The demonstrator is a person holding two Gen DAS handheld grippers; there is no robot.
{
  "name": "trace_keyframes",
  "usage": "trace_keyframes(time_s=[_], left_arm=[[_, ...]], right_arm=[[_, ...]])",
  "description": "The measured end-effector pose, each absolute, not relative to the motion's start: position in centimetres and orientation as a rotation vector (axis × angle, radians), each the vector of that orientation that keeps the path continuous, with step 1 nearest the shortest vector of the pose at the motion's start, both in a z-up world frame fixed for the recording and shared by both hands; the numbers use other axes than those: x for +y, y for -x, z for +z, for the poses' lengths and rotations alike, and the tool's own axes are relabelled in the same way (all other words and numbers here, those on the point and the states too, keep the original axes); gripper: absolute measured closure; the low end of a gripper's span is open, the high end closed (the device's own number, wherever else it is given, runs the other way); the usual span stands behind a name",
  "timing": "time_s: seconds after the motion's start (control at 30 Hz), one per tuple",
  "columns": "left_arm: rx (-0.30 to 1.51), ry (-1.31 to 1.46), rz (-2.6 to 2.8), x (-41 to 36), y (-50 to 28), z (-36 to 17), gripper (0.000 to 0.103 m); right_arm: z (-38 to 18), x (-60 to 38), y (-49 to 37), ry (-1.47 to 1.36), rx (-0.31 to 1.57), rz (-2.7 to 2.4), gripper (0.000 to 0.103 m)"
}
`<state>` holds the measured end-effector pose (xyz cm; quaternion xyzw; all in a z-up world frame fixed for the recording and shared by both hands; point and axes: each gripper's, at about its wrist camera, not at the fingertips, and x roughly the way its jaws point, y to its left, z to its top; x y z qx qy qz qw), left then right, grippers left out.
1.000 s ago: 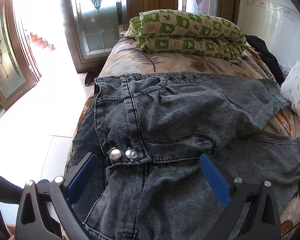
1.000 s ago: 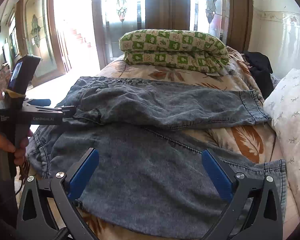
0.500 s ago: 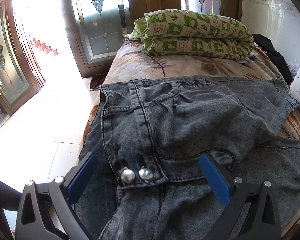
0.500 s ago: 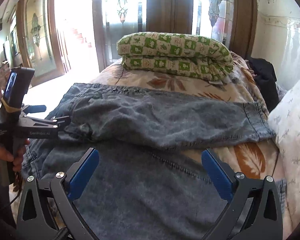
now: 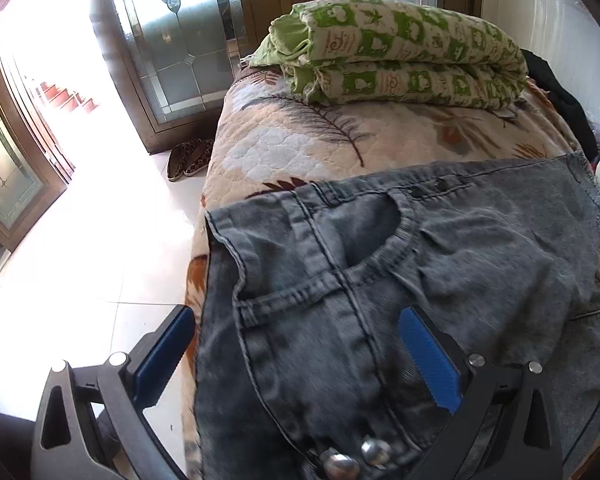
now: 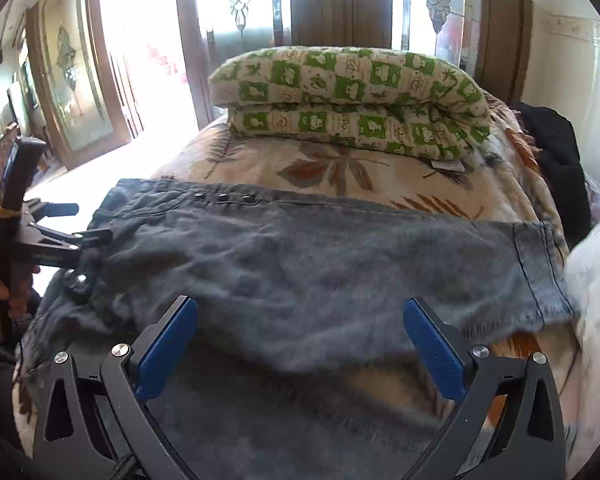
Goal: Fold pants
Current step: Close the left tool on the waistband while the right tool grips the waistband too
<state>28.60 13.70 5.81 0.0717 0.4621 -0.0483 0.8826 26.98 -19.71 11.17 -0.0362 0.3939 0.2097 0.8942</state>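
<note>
Grey denim pants [image 6: 320,264] lie on the bed [image 5: 300,148] with one leg folded over — more folds remain; left gripper [image 5: 296,348] and right gripper [image 6: 300,344] both gape, empty.

Left tool [image 5: 296,354] jaws spread wide, right tool [image 6: 300,344] likewise, both seemingly hovering low

You're working in a home bedroom: a bed [image 5: 300,152] covered by a quilted, leaf-patterned spread fills the middle of both views, with a folded green-and-cream checked quilt [image 6: 352,100] stacked at its far end. Behind it stand wood-framed doors with leaded glass panels [image 5: 172,52], a pair of slippers [image 5: 190,158] sits on the pale tiled floor [image 5: 92,248] beside the bed, and dark clothing [image 6: 556,152] lies heaped at the far right
</note>
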Motion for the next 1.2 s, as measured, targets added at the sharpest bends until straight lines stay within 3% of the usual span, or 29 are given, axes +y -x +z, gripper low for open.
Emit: trace_keyframes(time_s=[0.57, 0.93, 1.1, 1.2], left_arm=[[1.098, 0.004, -0.192, 17.3, -35.3, 3.4, 0.000], [1.108, 0.006, -0.202, 18.0, -36.7, 2.0, 0.000], [1.091, 0.081, -0.199, 18.8, -37.8, 1.4, 0.000], [1.082, 0.099, -0.201, 18.9, -38.0, 1.2, 0.000]], right_arm=[[7.7, -20.0, -38.7, -0.036, 0.945, 0.431, 0.000], [4.6, -17.1, -45.4, 0.298, 1.069, 0.584, 0.000], [3.2, -17.5, -46.0, 0.273, 1.073, 0.609, 0.000], [3.3, -17.8, -45.6, 0.280, 1.051, 0.628, 0.013]])
